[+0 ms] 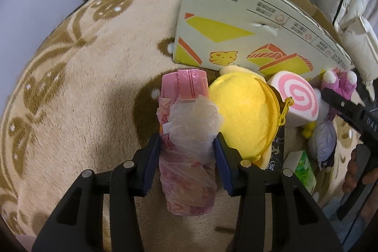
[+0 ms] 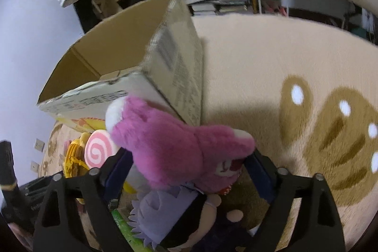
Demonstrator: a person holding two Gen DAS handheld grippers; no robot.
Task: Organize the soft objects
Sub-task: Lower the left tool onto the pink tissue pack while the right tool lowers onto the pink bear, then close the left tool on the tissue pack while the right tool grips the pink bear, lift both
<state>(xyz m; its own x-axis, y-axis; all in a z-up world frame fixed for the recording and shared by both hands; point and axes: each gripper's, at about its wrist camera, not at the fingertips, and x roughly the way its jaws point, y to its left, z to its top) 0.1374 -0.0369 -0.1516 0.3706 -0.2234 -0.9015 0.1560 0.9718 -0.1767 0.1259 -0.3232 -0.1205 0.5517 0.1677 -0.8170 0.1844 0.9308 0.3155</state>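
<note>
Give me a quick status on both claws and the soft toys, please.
Left claw shut on pink bag bundle. Right claw around pink plush. Cardboard box open, just beyond. Nothing blocking it.

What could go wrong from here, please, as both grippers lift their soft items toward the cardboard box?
1. The left gripper pinches the pink bag bundle through loose, slippery plastic, so it might slide out on lifting.
2. The yellow plush pouch leans against that bundle and could tumble when the bundle leaves.
3. The pink plush toy bulges beyond the right gripper; it may snag the cardboard box rim.
</note>
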